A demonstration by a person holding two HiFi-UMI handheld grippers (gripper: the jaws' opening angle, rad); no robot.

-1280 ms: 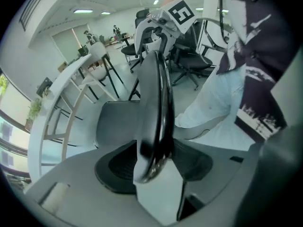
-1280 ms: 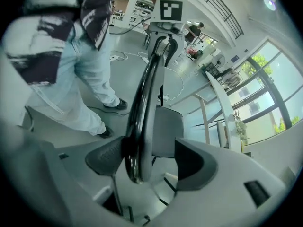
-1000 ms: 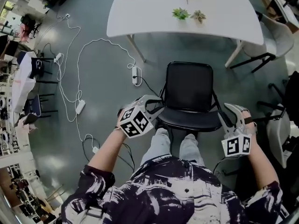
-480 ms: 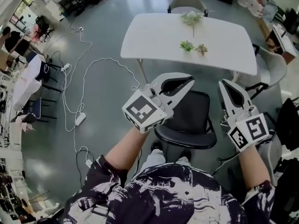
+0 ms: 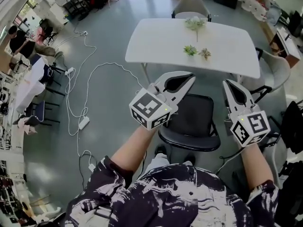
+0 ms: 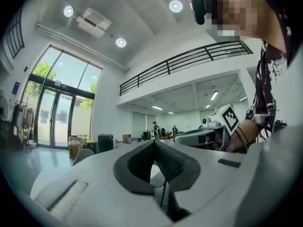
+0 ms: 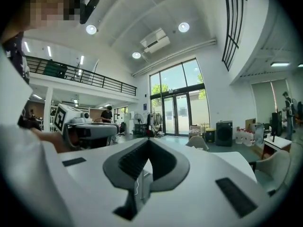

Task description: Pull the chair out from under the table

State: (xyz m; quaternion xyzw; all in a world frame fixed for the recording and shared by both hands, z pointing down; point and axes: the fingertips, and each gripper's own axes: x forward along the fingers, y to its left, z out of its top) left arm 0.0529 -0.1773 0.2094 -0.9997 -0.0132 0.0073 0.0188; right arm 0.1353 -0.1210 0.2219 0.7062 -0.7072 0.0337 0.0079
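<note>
Far left, on the floor: white power cable (image 5: 88, 74), looped, well apart from the work.

Left of centre: left gripper (image 5: 188, 76), jaws pressed together, nothing between the pads. Same reading in the left gripper view (image 6: 154, 142). Hovers level above the chair's left side, touching nothing.

Centre: black chair (image 5: 191, 119), the task's thing. Stands on the floor between the white bench (image 5: 156, 37) and the person's legs, backrest toward the person. Seat in full view, not tucked beneath the top; front edge near the bench's near edge. Exact gap not readable from above. On the bench: 3 small plant sprigs (image 5: 190, 49), undisturbed.

Right of centre: right gripper (image 5: 227, 83), likewise closed on nothing, confirmed in the right gripper view (image 7: 148, 141). Level, above the chair's right side, no contact.

Far right: pale side chair (image 5: 278, 67), tucked at the bench's end, not part of the job.

Step in hand, as judged: pull looks done or nearly so; both grippers off the chair, neither gripping.

Next move, if more clearance wanted: lower both grippers to the backrest, part the jaws, clamp the top edge on the 2 sides, draw straight back toward the legs. Otherwise nothing left but to stand off.
</note>
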